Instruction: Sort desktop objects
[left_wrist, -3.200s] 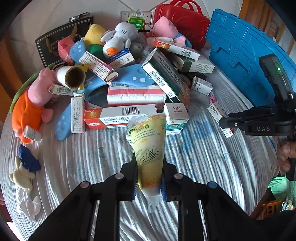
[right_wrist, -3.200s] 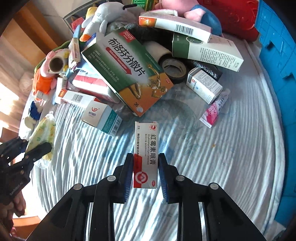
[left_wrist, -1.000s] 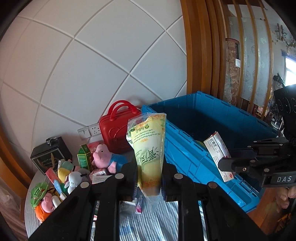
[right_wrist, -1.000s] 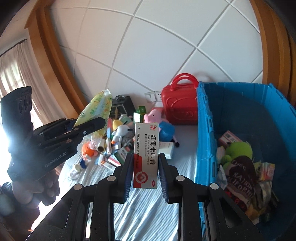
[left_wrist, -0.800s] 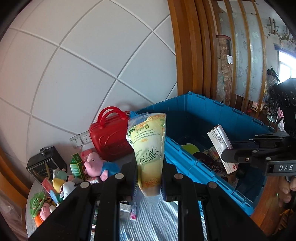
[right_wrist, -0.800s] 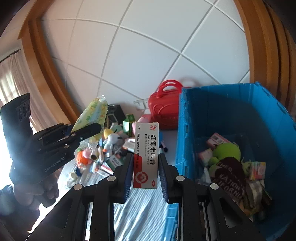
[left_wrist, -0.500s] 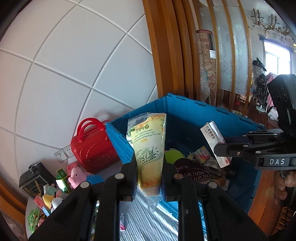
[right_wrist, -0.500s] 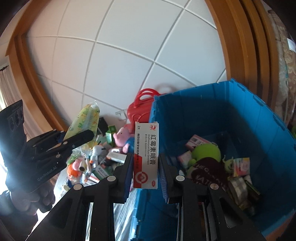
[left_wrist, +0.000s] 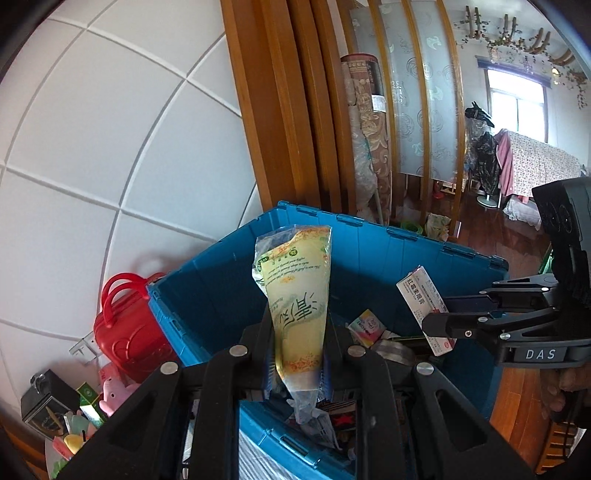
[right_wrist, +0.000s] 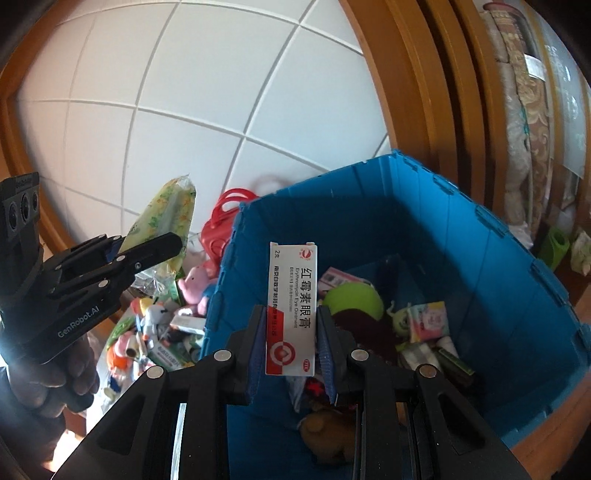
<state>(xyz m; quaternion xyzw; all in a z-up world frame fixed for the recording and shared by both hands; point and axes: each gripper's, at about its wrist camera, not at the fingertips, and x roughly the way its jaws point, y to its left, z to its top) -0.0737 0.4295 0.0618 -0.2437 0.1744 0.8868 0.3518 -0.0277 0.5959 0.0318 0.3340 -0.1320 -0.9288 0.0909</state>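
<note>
My left gripper (left_wrist: 297, 354) is shut on a yellow-green plastic packet (left_wrist: 295, 295), held upright over the near left corner of the blue crate (left_wrist: 369, 236). The white and red ointment box (right_wrist: 291, 310) stands upright between the pads of my right gripper (right_wrist: 291, 350), above the crate's (right_wrist: 480, 266) open top. From the left wrist view the right gripper (left_wrist: 439, 325) and its box (left_wrist: 424, 310) hang over the crate's right side. In the right wrist view the left gripper (right_wrist: 162, 247) with the packet (right_wrist: 166, 218) sits left of the crate.
The crate holds a green ball toy (right_wrist: 351, 299), small boxes (right_wrist: 428, 321) and a brown plush (right_wrist: 328, 435). A red case (left_wrist: 125, 332) and a heap of plush toys and boxes (right_wrist: 155, 332) lie on the table to the left. Wooden frames (left_wrist: 295, 110) stand behind.
Both grippers have swung right from the table to above the blue crate, each still holding its item. The crate's inside now fills both views.
</note>
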